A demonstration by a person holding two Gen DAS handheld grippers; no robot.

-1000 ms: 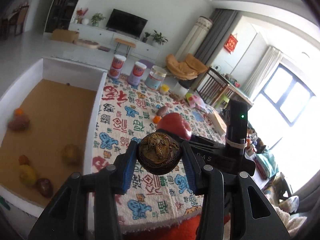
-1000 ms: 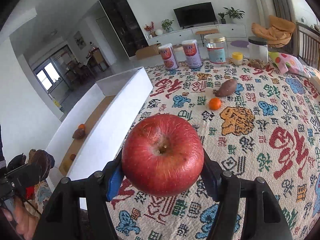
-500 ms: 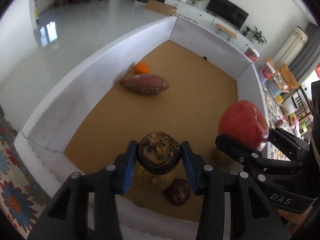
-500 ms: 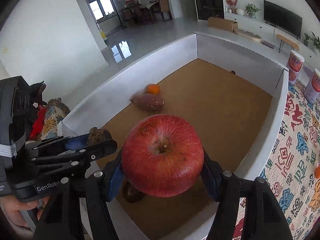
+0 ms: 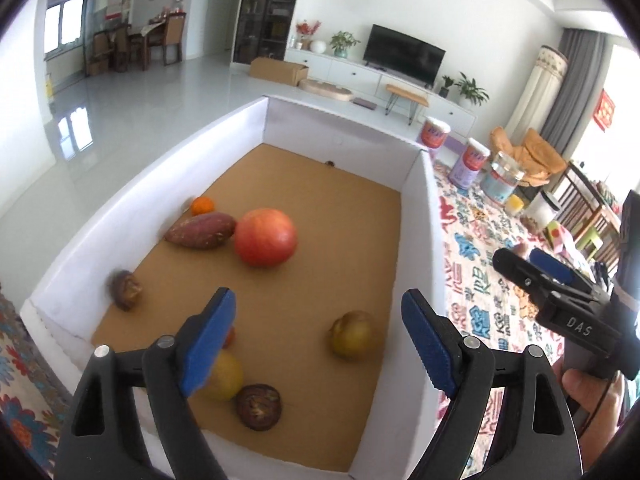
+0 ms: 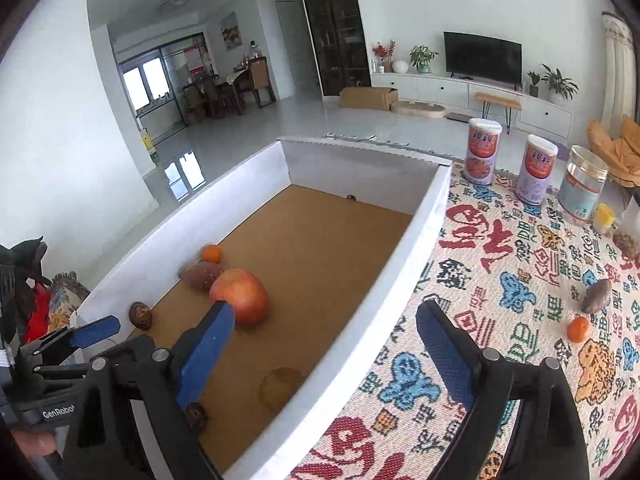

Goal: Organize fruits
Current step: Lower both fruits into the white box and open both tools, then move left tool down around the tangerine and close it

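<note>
The large red apple (image 5: 265, 237) lies on the brown cardboard floor of the white-walled rectangular box (image 5: 417, 216), toward its left side, touching the reddish-brown sweet potato (image 5: 200, 231) just left of it. A small orange tangerine (image 5: 201, 205) sits beyond the sweet potato against the left wall. Nearer along that wall rests a dark wrinkled round fruit (image 5: 126, 289). On the near part of the floor are an olive-brown round fruit (image 5: 354, 334) to the right, a yellowish round fruit (image 5: 225, 375) partly behind the left claw's finger, and a dark brown cut-faced fruit (image 5: 258, 406) just beside it.

The left gripper (image 5: 316, 340) hangs over the near end of the box with its 2 blue-padded fingers spread wide and nothing between them. The right gripper (image 6: 324, 348) is likewise spread apart and empty, above the box's right wall (image 6: 372, 292), with its left finger over the box floor and its right finger over the cloth.

Right of the box, the patterned woven tablecloth (image 6: 520, 280) carries a second small tangerine (image 6: 579, 329) and, just beyond it, a brownish oblong tuber (image 6: 597, 296). At the far edge stand 2 tall printed canisters (image 6: 484, 151) (image 6: 536, 169) and a clear plastic jar (image 6: 583, 187).
</note>
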